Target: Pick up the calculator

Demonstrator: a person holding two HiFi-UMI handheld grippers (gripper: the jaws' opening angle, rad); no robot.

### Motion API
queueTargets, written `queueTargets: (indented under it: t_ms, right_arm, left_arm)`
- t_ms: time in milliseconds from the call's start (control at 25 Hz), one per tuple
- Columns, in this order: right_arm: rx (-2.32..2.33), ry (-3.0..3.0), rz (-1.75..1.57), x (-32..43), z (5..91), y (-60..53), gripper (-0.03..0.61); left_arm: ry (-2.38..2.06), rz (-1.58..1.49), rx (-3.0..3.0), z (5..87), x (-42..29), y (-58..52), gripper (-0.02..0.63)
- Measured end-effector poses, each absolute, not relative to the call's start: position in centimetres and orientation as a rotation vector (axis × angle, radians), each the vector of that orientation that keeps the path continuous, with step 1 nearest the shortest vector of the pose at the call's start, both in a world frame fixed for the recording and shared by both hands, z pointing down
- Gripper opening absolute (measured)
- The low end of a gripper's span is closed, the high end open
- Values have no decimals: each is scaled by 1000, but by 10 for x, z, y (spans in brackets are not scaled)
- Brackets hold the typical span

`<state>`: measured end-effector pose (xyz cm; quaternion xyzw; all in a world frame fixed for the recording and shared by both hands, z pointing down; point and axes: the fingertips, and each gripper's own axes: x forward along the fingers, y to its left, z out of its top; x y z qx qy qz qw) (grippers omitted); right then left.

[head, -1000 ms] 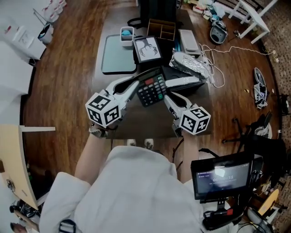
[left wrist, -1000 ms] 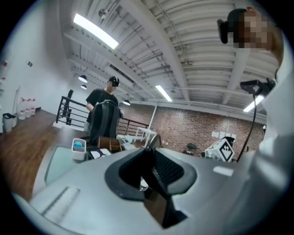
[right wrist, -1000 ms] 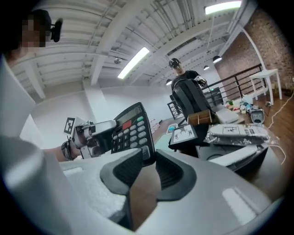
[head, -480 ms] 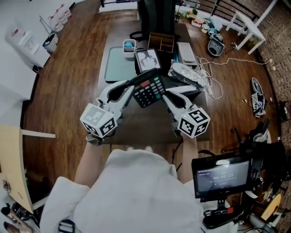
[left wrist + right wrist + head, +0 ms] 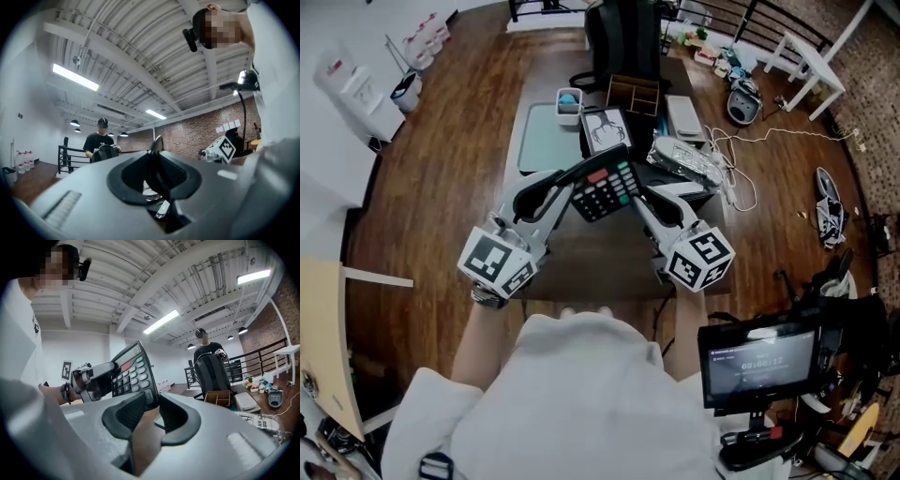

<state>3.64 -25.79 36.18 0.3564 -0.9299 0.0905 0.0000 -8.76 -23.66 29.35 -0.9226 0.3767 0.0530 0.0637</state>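
The calculator (image 5: 607, 187) is hanging tilted above the desk (image 5: 598, 258), keys facing you. You are pinching its left edge in your left gripper (image 5: 578, 180) and its lower right corner in your right gripper (image 5: 635, 194), both pairs of jaws narrowed onto it. A tray (image 5: 542, 139) is lying on the desk beyond.

Bright ceiling strip lights (image 5: 75, 77) glare overhead; fisheye edges darken and bend, near surfaces seemingly blurred.

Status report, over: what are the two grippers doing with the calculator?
Left gripper shut on calculator. Right gripper shut on its other side. Calculator tilted, held over the desk. Nothing else touches it.
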Motion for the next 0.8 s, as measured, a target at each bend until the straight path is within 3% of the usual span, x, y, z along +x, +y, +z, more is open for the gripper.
queueTargets:
  t_ms: [800]
  right_arm:
    - [1232,-2911,186,13,348,-226,97]
  left_arm:
    - [1078,204,-2848,287,-117,-215,72]
